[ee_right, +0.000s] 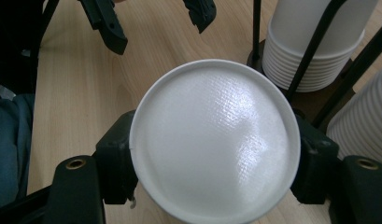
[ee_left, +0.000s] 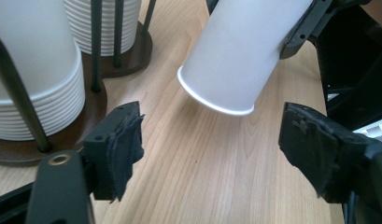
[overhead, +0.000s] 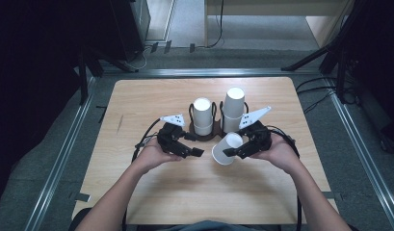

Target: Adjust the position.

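A single white paper cup (ee_right: 215, 142) is clamped between the jaws of the right hand-held gripper (overhead: 239, 150), the pads pressed on its two sides close to the closed base, which is turned straight toward that gripper's own camera. In the high view the cup (overhead: 227, 148) is seen lying on its side in the grip, its open rim pointed away from the right hand-held gripper and toward the left one, just above the surface (overhead: 194, 192); whether it touches the wood cannot be told.

Just opposite that rim, the left hand-held gripper (overhead: 190, 146) is held with its jaws well apart and nothing between them; in the left gripper view the cup's mouth (ee_left: 235, 56) is seen just ahead of the spread jaws, not yet touched by them.

Beyond both grippers a dark wire-framed holder (overhead: 215, 133) is stood on the surface, with two stacks of upturned cups in it: the shorter stack (overhead: 202, 116) beyond the left hand-held gripper, the taller stack (overhead: 233, 109) beyond the right one.

As a judgement, one cup is already separated and held apart from the stacks, so the picking step is done. What is left appears to be the handling of this cup between the two grippers and its setting down or stacking.
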`<action>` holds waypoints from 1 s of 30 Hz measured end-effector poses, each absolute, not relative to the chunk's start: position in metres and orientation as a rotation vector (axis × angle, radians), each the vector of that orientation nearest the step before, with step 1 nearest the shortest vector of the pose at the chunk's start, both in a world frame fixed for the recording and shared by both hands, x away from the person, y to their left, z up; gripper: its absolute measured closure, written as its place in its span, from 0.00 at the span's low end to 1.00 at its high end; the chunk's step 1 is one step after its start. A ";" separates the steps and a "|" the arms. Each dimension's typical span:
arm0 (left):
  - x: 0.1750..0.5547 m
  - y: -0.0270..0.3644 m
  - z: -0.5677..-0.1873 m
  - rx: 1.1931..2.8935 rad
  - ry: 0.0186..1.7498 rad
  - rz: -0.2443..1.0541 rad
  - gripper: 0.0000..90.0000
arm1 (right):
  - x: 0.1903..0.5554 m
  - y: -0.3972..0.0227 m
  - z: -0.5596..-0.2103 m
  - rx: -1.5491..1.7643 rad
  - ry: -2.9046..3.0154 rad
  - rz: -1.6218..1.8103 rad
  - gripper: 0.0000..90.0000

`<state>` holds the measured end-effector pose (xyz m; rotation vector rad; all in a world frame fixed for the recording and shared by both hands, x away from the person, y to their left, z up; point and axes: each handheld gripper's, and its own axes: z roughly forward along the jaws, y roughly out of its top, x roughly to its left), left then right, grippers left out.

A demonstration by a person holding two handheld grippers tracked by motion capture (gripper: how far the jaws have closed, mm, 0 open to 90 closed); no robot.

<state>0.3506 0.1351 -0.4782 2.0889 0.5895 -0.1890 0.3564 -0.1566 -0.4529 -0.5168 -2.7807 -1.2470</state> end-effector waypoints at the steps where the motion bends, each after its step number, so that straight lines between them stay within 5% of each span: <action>1: 0.351 0.134 -0.479 2.100 0.584 -0.189 0.22 | 0.356 -0.156 -0.453 -0.512 -2.774 -1.255 0.34; 7: 0.348 0.127 -0.481 2.125 0.562 -0.201 0.14 | 0.354 -0.148 -0.450 -0.488 -2.746 -1.288 0.34; 30: 0.346 0.106 -0.487 2.142 0.494 -0.223 0.14 | 0.355 -0.124 -0.448 -0.468 -2.651 -1.314 0.34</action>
